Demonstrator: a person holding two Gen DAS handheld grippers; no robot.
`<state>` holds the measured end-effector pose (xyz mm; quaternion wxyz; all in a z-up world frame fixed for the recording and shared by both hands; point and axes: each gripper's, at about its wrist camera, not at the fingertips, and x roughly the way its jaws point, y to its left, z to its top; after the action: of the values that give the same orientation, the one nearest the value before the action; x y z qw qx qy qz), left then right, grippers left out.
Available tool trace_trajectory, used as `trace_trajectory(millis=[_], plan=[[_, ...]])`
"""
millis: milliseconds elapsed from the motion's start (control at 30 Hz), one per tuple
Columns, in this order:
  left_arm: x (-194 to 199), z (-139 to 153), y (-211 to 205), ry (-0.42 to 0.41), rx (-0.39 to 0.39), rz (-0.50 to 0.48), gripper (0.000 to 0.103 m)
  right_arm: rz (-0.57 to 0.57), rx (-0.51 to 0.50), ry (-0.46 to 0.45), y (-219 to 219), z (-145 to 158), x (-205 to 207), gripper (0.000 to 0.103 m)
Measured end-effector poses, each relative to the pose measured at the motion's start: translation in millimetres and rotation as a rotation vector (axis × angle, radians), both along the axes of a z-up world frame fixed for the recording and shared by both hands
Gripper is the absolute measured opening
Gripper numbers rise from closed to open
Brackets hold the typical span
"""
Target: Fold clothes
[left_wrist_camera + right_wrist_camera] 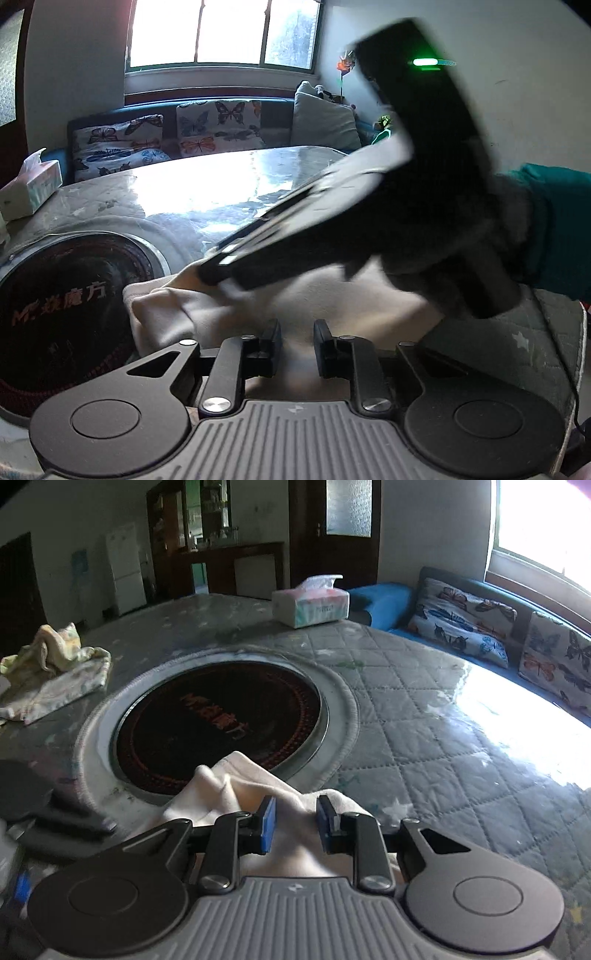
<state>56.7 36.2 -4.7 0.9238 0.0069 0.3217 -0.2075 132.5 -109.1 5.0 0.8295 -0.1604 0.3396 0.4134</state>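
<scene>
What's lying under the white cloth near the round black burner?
The white cloth lies partly over the round black burner's near rim and the grey quilted table cover. What lies beneath its middle is hidden.

Motion blurs the right tool (221,273) over cream cloth (177,310).

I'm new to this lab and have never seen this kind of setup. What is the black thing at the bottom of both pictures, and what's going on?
No robot here: a person holds a two-finger gripper in each hand, with a wide-angle camera on each looking along its fingers. One picture is from the left gripper, the other from the right gripper. In the left view the right tool crosses the frame, held by a gloved hand. Between the fingers of both lies a cream garment; each seems to pinch a fold of it, though I can't be sure. It lies on a quilted table cover beside a round black hotplate. Also there: a tissue pack and a crumpled patterned cloth.
</scene>
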Motion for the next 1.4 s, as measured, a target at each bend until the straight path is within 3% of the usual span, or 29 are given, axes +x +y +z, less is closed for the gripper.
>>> trace_trajectory(millis=[233, 367, 667, 867, 1033, 1167, 1400], plan=[[-9.9, -0.7, 1.9, -0.025, 0.005, 0.028, 0.029, 0.027, 0.028, -0.015, -2.9, 17.1, -5.5, 0.023], [-21.6, -3.1, 4.0, -0.026, -0.011, 0.040, 0.033, 0.104, 0.014, -0.022, -10.2, 28.9, -24.6, 0.023], [-28.5, -6.9, 5.9, -0.014, -0.045, 0.058, 0.034, 0.214, -0.054, 0.008, 20.1, 2.5, -39.8, 0.024], [-31.3, -7.5, 6.7, -0.013, -0.054, 0.054, 0.036, 0.189, -0.006, 0.031, 34.4, -0.8, -29.4, 0.025], [-25.3, -1.5, 15.6, -0.003, -0.084, 0.065, 0.037, 0.153, 0.054, 0.009, 15.3, 16.9, -25.8, 0.025], [-17.8, 4.8, 24.5, -0.006, -0.111, 0.094, 0.037, 0.100, 0.032, 0.025, 2.2, 13.7, -16.7, 0.025], [-12.1, -3.0, 20.3, 0.024, -0.071, 0.082, 0.038, 0.064, 0.059, 0.071, 0.7, -1.4, -6.7, 0.023]])
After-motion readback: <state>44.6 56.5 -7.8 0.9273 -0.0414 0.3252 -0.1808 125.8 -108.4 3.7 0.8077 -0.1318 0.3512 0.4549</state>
